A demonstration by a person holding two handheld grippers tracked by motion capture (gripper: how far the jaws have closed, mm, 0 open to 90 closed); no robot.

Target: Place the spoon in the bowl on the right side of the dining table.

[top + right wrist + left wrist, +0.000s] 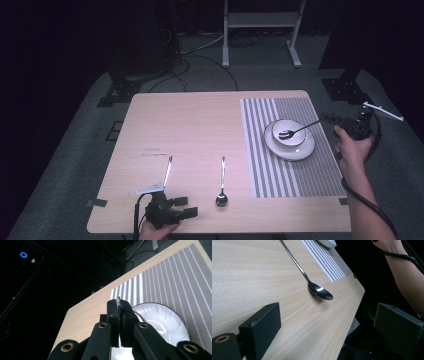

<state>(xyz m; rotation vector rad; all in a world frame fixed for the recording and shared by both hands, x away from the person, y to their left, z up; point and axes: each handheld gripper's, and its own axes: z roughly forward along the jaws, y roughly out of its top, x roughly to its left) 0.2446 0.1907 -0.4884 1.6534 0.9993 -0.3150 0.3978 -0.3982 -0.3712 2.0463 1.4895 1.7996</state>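
My right gripper is off the table's right edge, shut on the handle of a silver spoon whose bowl rests in the small white dish on a white plate. In the right gripper view the jaws pinch the thin handle tip above the plate. My left gripper sits open at the table's front edge, nothing between its jaws. A second spoon lies just right of it. In the left gripper view that spoon lies ahead of the open left gripper.
A grey striped placemat covers the right part of the wooden table under the plate. Another thin silver utensil lies near the left gripper, its lower end hidden. A white rack and cables stand on the floor beyond.
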